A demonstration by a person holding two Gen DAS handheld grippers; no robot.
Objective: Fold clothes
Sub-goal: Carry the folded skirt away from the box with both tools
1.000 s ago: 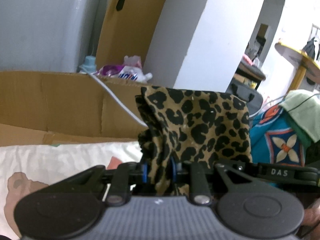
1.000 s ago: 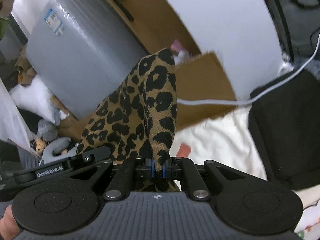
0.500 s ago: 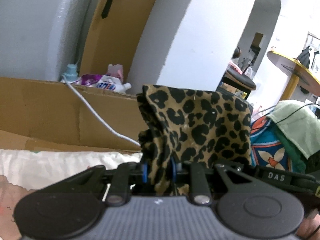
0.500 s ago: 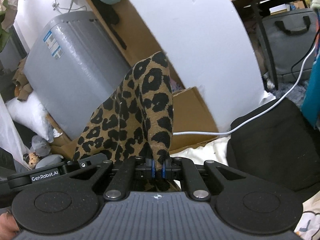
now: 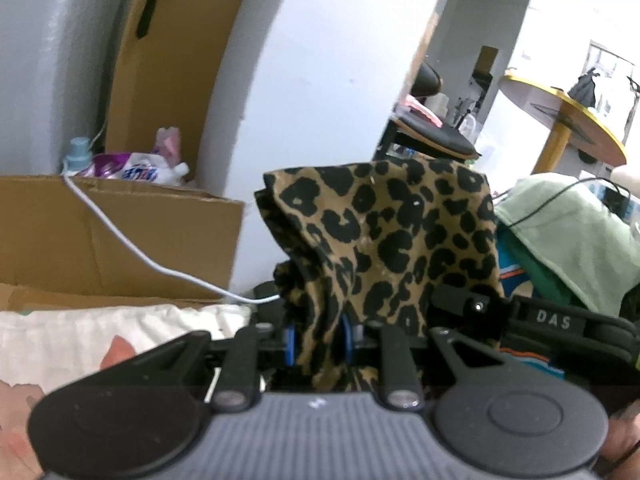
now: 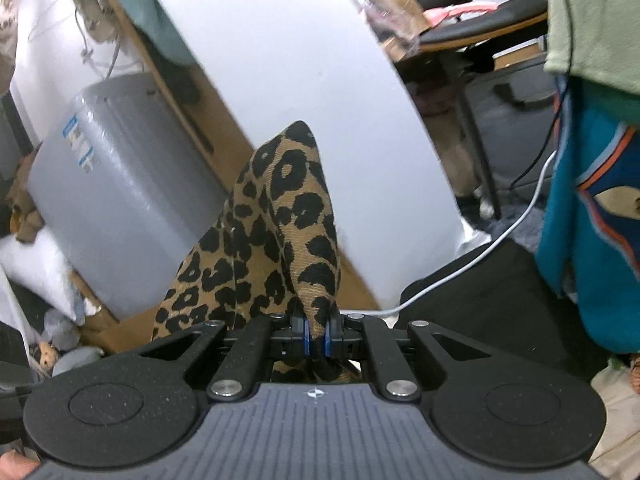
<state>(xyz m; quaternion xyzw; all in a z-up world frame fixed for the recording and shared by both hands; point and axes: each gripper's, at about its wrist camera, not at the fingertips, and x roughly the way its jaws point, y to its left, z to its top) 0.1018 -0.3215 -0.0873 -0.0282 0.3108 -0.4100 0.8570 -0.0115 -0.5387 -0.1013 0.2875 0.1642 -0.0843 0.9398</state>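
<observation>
A leopard-print cloth (image 5: pixel 396 236) is held up in the air between both grippers. My left gripper (image 5: pixel 318 338) is shut on a bunched edge of it; the cloth stands up and spreads to the right. My right gripper (image 6: pixel 316 338) is shut on another edge of the same cloth (image 6: pixel 280 216), which rises to a peak and drapes down to the left. The right gripper's black body (image 5: pixel 536 320) shows in the left wrist view, close on the right, partly behind the cloth.
A white patterned sheet (image 5: pixel 80 332) lies below left. A cardboard box (image 5: pixel 120 240) with a white cable (image 5: pixel 120 236) stands behind it. A white pillar (image 6: pixel 300 60), a grey appliance (image 6: pixel 120 184), a black cushion (image 6: pixel 500 292) and piled teal and green clothes (image 6: pixel 592 200) are around.
Both grippers have swung to the right and lifted with the cloth still held. The sheet has dropped lower in both views and the clothes pile has come in at the right.
</observation>
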